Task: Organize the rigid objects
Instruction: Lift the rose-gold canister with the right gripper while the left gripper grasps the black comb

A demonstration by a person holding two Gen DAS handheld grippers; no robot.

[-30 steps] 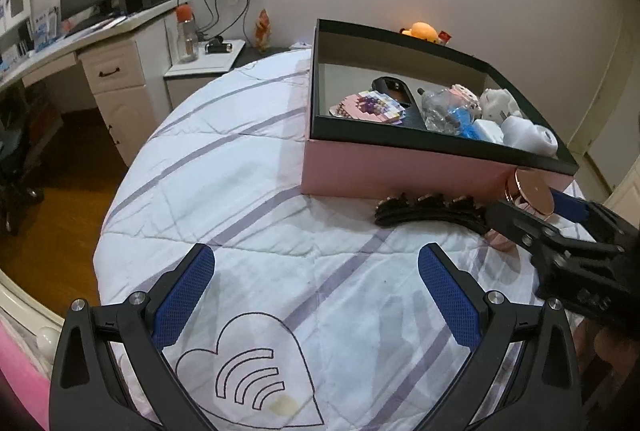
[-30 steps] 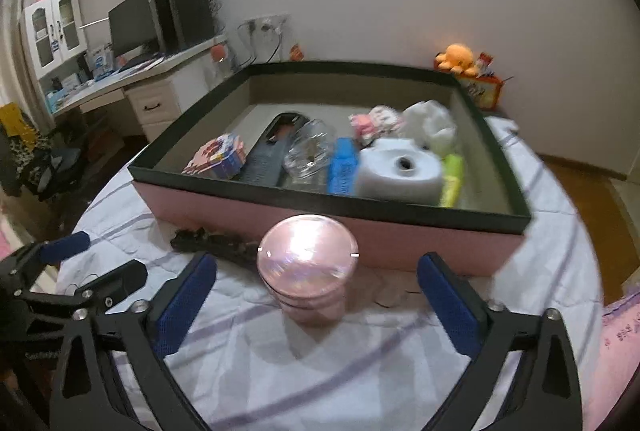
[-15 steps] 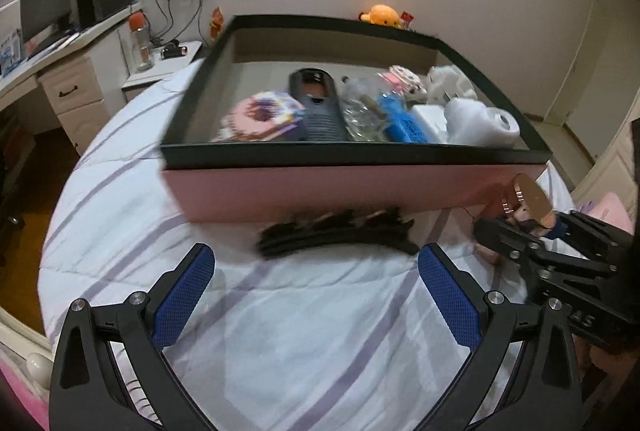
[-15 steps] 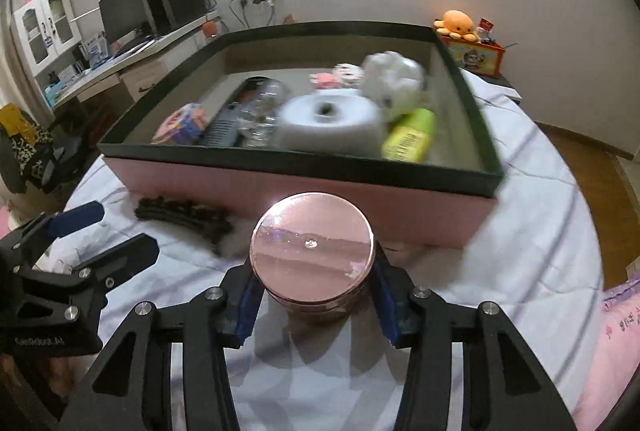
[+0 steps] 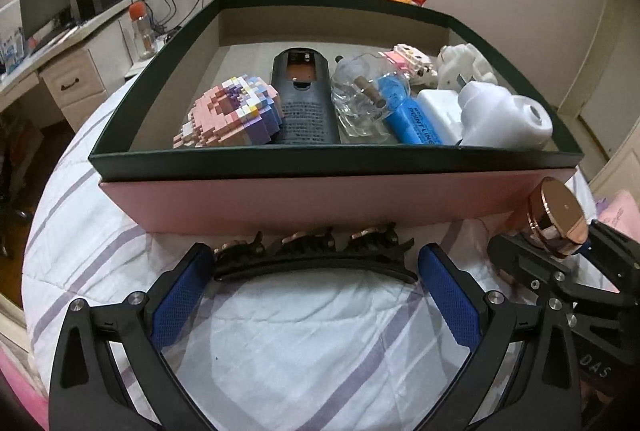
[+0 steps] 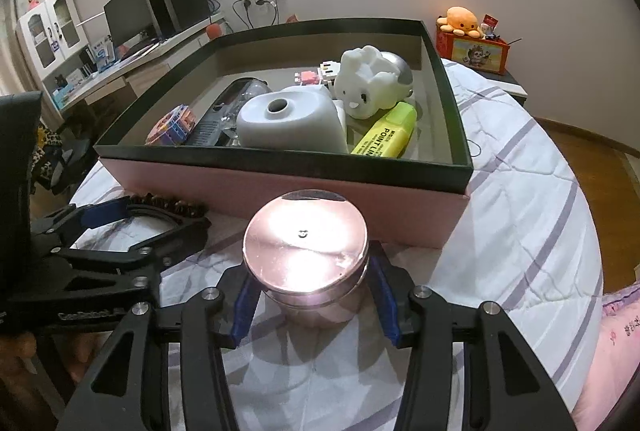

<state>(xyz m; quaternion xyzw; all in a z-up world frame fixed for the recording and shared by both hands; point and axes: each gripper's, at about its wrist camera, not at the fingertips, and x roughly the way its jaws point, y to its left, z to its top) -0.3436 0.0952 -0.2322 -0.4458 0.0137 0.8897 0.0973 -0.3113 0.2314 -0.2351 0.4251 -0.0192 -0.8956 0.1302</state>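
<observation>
- Bedroom setting: a round surface covered by a white quilt with purple stripes (image 5: 304, 351) carries a pink box with a dark green rim (image 5: 320, 159); a desk with a monitor stands along the wall behind.
- Progress, as judged from the layout: most items are already stowed. The box holds a pink block model (image 5: 232, 115), a black perforated device (image 5: 306, 103), a clear glass bottle (image 5: 360, 103), a blue marker (image 5: 412, 115), a white cylindrical unit (image 6: 288, 123), a white rabbit figure (image 6: 372, 83) and a yellow highlighter (image 6: 386, 131).
- Remaining: two items lie outside, both on the quilt just in front of the box's near wall: a black hair clip (image 5: 316, 255) and a rose-gold lidded jar (image 6: 306, 251).
- Right gripper (image 6: 312, 295): jaws drawn in against the jar, one blue pad on each side of the jar body below the lid. The jar appears to rest on the quilt; whether it is lifted cannot be told.
- Left gripper (image 5: 316, 295): jaws spread wide, empty, straddling the hair clip. The pad tips sit at the clip's two ends; contact cannot be confirmed.
- Likely next operations: transfer the jar into the box; close on the clip.
</observation>
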